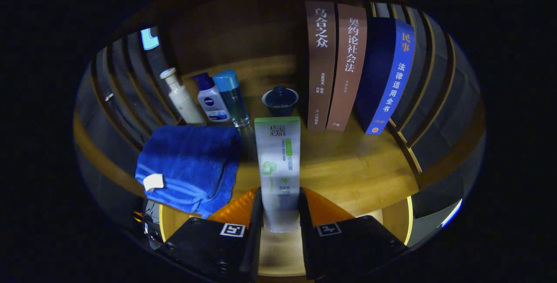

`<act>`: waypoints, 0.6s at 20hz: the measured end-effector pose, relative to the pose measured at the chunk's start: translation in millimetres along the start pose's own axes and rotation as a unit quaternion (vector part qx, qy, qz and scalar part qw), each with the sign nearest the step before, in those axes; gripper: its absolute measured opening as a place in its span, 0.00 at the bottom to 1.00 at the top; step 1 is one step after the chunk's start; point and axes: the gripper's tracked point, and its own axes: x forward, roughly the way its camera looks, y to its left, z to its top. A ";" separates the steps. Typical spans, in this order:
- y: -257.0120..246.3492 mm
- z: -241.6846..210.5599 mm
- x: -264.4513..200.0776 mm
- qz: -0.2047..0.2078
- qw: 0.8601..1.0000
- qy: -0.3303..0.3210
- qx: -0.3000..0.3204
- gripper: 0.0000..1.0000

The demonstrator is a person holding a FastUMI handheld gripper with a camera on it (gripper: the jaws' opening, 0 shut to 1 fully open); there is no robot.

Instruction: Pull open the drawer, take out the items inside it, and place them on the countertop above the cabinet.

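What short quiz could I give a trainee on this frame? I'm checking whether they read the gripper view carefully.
1. True or false: the gripper is shut on the white tube.
2. What lies just left of the tube on the wooden countertop? A) folded blue towel B) a plate C) a mug
3. How many books stand upright beyond the tube, to its right?

Key
1. True: both fingers press the tube's lower end, cap end pointing away.
2. A, the blue towel, in front of three bottles; a small lidded cup sits behind the tube.
3. Three.
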 end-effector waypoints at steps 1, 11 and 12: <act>-0.1 2.0 7.6 -0.003 1.000 0.007 0.001 0.45; 0.0 -13.7 51.3 -0.019 0.998 0.059 0.010 0.45; 4.0 -13.1 51.1 -0.010 0.998 0.055 0.012 0.56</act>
